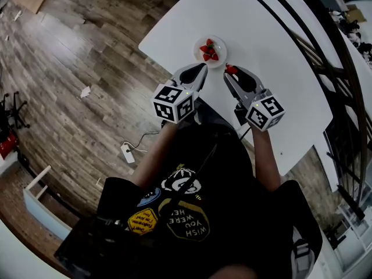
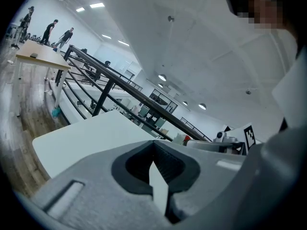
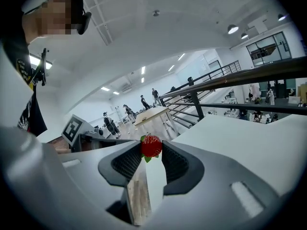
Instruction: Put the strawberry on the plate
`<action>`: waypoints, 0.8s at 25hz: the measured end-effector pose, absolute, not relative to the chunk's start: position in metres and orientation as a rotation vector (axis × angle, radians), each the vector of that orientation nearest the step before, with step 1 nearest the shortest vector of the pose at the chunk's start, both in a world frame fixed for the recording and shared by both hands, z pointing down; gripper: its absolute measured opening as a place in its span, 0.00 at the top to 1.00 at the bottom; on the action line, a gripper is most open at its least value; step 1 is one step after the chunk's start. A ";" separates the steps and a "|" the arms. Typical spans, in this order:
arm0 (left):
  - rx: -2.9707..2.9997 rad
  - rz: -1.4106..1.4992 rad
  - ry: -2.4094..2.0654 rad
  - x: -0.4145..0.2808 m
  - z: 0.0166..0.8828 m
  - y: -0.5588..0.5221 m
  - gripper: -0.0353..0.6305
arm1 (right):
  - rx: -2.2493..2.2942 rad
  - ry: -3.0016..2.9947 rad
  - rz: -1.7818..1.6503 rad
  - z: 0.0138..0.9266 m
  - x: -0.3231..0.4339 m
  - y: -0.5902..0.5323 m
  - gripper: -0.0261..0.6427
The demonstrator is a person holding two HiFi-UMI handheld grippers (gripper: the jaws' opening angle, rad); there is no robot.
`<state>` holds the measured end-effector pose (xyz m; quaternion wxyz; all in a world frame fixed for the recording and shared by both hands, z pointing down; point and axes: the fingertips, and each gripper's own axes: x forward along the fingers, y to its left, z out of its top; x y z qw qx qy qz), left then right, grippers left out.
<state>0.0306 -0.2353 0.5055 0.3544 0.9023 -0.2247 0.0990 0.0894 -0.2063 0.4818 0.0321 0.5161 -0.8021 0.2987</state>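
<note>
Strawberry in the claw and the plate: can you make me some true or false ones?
1. The right claw holds a strawberry. True.
2. The plate is empty. False: a few strawberries lie on it.
3. The left claw holds a strawberry too. False: nothing is between its jaws.
4. The plate sits on a white table. True.
5. The held strawberry lies on the plate. False: it is in the right claw, beside the plate.
</note>
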 end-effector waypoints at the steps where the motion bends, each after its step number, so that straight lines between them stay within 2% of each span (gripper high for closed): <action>1: 2.332 0.263 -0.576 0.030 0.508 -0.238 0.94 | 1.598 -2.457 0.916 0.484 0.090 -0.209 0.76; 20: 2.281 0.319 -0.644 0.041 0.554 -0.254 0.94 | 1.538 -2.411 0.961 0.530 0.112 -0.230 0.76</action>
